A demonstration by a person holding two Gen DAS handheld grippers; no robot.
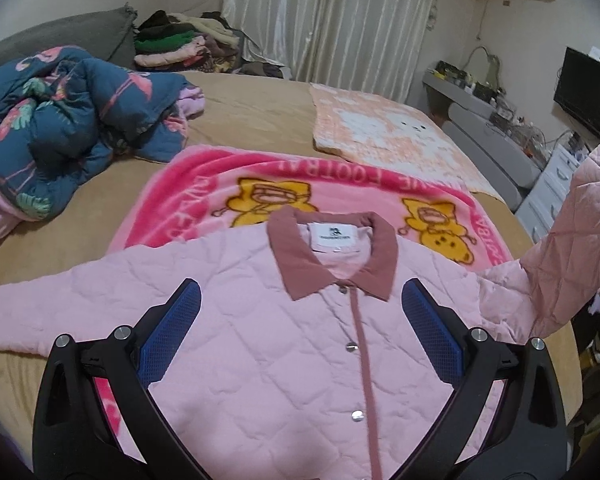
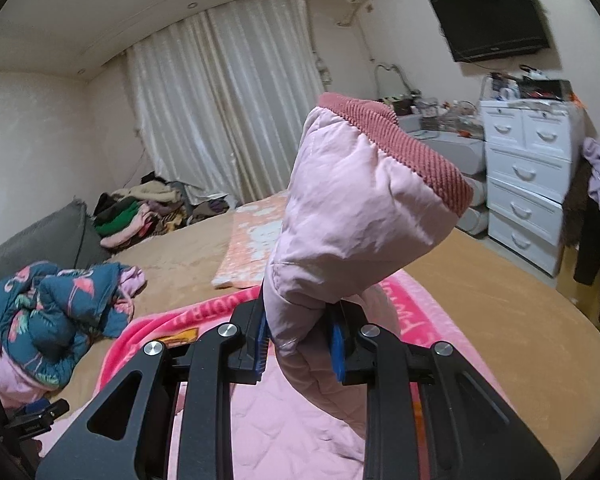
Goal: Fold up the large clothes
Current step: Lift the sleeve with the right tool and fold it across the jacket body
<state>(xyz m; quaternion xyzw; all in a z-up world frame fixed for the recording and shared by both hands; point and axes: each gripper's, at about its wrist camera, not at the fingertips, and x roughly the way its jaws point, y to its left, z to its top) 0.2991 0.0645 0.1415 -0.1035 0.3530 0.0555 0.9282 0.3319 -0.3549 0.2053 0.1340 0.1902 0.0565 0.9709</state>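
On the tan bed [image 1: 260, 120], a pink quilted jacket [image 1: 260, 340] is lying buttoned over a pink cartoon blanket [image 1: 220, 184]. Left gripper [image 1: 300, 312] fingers are standing wide above it; right gripper [image 2: 300, 344] fingers are clamping its raised sleeve [image 2: 352, 208].

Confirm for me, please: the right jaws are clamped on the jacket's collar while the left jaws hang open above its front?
Not quite: the right gripper is clamped on the jacket's sleeve, not its collar, as the right wrist view shows. The left gripper does hang open above the front.
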